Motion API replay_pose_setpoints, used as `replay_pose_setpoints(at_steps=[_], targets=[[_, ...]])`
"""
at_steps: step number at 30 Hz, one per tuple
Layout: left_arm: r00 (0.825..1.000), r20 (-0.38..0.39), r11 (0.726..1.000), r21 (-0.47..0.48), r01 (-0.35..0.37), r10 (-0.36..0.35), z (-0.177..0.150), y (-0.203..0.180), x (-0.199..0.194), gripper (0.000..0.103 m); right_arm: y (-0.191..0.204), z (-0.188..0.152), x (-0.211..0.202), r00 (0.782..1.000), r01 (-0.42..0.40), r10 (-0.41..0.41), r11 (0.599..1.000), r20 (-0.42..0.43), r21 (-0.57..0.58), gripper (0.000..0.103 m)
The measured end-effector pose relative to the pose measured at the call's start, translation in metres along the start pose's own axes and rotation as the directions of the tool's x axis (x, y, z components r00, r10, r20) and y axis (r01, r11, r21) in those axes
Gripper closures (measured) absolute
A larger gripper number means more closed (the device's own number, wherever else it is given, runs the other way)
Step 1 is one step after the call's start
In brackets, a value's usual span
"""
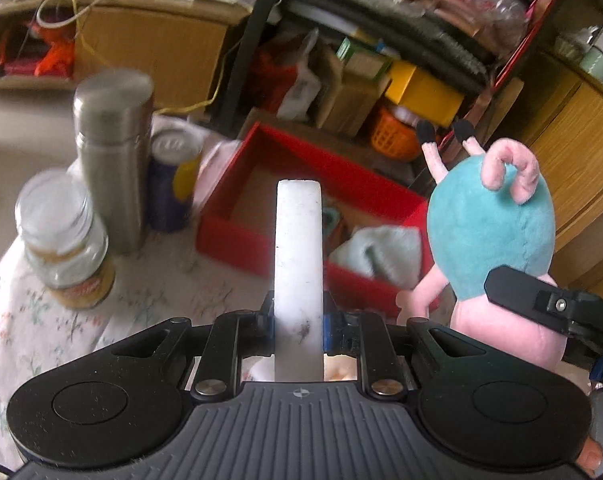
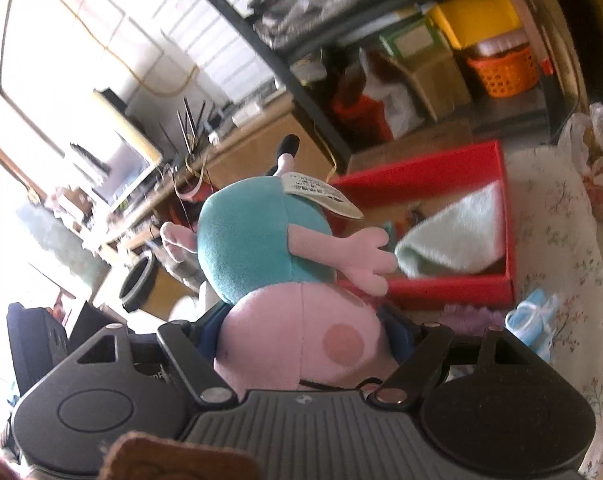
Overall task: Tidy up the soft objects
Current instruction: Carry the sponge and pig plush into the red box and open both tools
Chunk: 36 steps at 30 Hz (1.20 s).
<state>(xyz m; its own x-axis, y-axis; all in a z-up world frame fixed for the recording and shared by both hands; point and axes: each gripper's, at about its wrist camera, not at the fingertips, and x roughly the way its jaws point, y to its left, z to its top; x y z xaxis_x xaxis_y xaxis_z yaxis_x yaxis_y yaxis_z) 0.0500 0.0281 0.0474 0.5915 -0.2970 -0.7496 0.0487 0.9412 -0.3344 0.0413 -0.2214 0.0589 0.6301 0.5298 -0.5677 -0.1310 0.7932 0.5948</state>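
My left gripper [image 1: 298, 324] is shut on a long white block [image 1: 297, 248], which sticks out straight ahead between its blue pads. Beyond it a red box [image 1: 237, 236] stands open on the table, with a pale green towel [image 1: 377, 256] in its near right corner. To the right, a pink pig plush in a teal dress [image 1: 489, 232] hangs upside down, black feet up. My right gripper [image 2: 305, 340] is shut on the plush [image 2: 309, 332] at its pink head. The same red box [image 2: 421, 172] and towel [image 2: 457, 240] lie just past the plush.
A steel flask [image 1: 113, 152], a glass jar [image 1: 65, 240] and a drink can [image 1: 173, 184] stand left of the box on the floral tablecloth [image 1: 29, 320]. A purple fuzzy item [image 2: 469, 316], a blue-white item [image 2: 533, 320] and a plastic bag [image 2: 597, 160] lie near the box. Cluttered shelves [image 1: 381, 72] rise behind.
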Motion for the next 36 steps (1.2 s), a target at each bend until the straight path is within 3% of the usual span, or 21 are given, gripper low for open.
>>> replay_pose_setpoints(at_steps=[15, 23, 36], targets=[[0.992, 0.124, 0.999, 0.027, 0.027, -0.03, 0.036, -0.027, -0.003, 0.084, 0.012, 0.014, -0.007, 0.989, 0.036, -0.032, 0.999, 0.144, -0.026, 0.052], [0.987, 0.156, 0.999, 0.023, 0.032, -0.036, 0.057, -0.036, 0.009, 0.084, 0.014, 0.029, -0.004, 0.974, 0.051, -0.046, 0.998, 0.224, -0.02, 0.052], [0.984, 0.178, 0.999, 0.045, 0.021, -0.029, 0.076, -0.044, 0.029, 0.084, 0.004, 0.048, 0.012, 0.955, 0.096, -0.094, 0.995, 0.281, 0.006, 0.052]])
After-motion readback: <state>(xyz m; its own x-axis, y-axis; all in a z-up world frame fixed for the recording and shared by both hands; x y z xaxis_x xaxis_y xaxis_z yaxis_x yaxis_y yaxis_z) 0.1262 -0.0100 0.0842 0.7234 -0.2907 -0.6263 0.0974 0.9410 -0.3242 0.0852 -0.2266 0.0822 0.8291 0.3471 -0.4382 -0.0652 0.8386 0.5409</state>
